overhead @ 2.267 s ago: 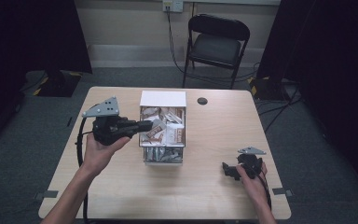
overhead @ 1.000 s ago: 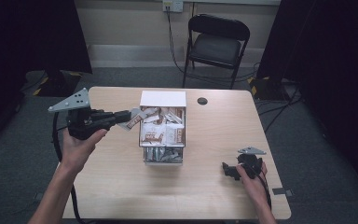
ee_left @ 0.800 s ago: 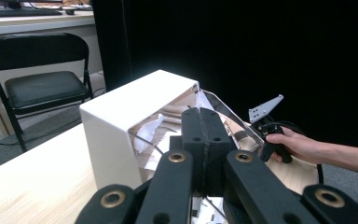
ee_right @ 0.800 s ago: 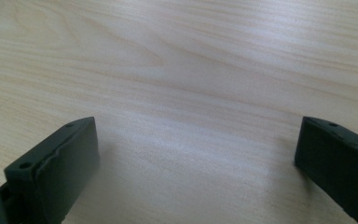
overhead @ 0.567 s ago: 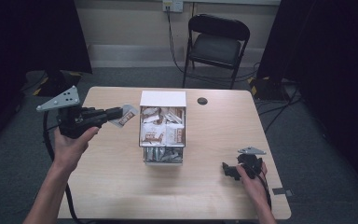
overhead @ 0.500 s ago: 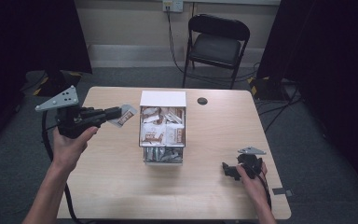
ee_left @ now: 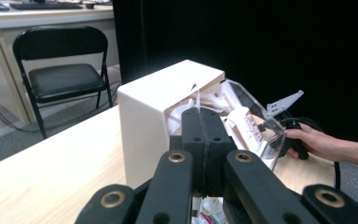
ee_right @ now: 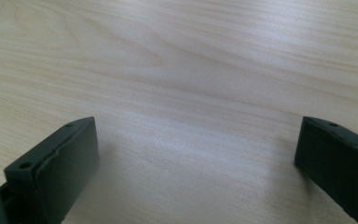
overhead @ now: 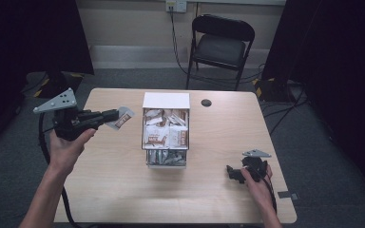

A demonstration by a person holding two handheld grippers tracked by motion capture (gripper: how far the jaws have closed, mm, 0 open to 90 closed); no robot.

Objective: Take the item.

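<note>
A white box [overhead: 166, 100] with a clear front stands mid-table, packed with several white and brown packets [overhead: 164, 133]. To its left, above the table's left edge, my left gripper [overhead: 115, 116] is shut on one such packet [overhead: 124, 116], held in the air. In the left gripper view the jaws are pressed together [ee_left: 200, 122], the packet's thin edge [ee_left: 197, 95] sticks up between them, and the box [ee_left: 151, 116] lies just beyond. My right gripper [overhead: 234, 174] rests on the table near the front right. Its jaws stand wide apart [ee_right: 196, 158] over bare wood.
A black folding chair [overhead: 221, 45] stands behind the wooden table [overhead: 123, 190]. A small black round disc [overhead: 206, 102] lies on the table right of the box's back. Cables run along the floor by the wall.
My left gripper has drawn back to the left, away from the box, carrying a packet out with it. The right hand has stayed where it was.
</note>
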